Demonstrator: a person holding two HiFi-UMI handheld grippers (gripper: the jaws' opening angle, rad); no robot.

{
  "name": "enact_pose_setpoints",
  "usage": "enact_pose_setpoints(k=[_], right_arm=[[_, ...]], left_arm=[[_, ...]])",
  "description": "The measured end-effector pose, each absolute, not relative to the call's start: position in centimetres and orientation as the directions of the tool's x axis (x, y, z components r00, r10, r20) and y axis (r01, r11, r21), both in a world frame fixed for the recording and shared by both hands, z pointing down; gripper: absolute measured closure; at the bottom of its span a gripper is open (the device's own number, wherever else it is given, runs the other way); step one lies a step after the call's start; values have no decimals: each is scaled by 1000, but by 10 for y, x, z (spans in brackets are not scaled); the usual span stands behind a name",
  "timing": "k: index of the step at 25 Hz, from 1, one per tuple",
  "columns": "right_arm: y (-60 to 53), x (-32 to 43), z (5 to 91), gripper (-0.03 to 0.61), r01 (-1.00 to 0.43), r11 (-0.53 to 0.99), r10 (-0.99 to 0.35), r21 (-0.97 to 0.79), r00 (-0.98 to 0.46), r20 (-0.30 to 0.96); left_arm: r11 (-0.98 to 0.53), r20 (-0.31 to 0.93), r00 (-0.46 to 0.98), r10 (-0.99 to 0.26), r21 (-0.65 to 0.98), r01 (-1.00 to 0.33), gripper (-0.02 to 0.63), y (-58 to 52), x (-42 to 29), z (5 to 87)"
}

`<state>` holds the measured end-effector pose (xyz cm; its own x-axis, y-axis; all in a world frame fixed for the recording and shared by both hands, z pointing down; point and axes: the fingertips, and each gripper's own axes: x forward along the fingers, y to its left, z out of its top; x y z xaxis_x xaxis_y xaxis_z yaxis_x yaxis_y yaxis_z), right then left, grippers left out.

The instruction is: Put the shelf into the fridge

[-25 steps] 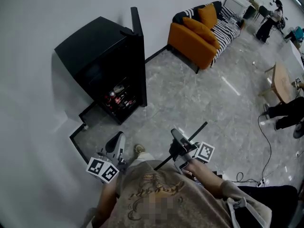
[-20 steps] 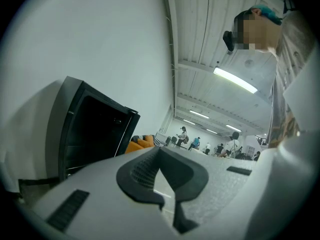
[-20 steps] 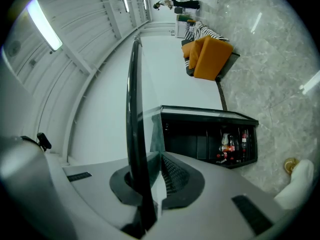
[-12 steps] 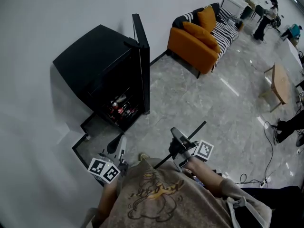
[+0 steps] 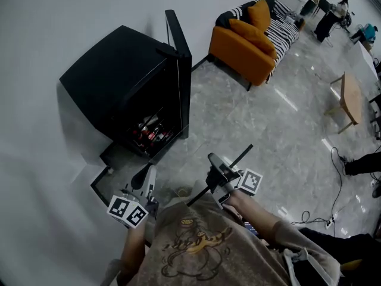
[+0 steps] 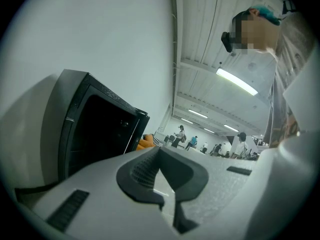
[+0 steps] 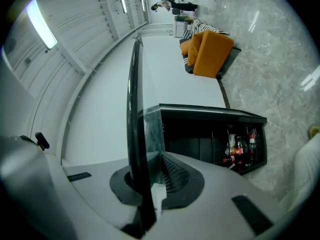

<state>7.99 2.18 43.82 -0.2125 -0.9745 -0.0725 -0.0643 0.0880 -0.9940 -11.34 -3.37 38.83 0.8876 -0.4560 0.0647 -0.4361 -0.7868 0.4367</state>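
The fridge [image 5: 119,82] is brought nearer for insertion, shelf [image 5: 241,157] kept pinched in the right gripper [image 5: 214,173], left gripper [image 5: 146,177] pressed together, empty.

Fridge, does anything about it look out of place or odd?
Its shelf is out, clamped edge-on in the right gripper, away from the fridge, whose door stands open. Nothing spilled or damaged shows.

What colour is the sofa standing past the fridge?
Orange. The sofa shows best in the head view.
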Motion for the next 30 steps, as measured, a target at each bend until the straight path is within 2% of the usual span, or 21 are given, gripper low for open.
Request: enact_pose_setpoints(k=[20,30], right_arm=[[-50,69,463,549,-19,125,-958,-992,-263,-116],[-79,70,500,549,-9,98,-955,-995,-283,-91]], left_arm=[[-777,100,875,-473,421,-468,609,-79,-98,408],[-755,155,862,-483,424,-500,609,-89,-95,423]])
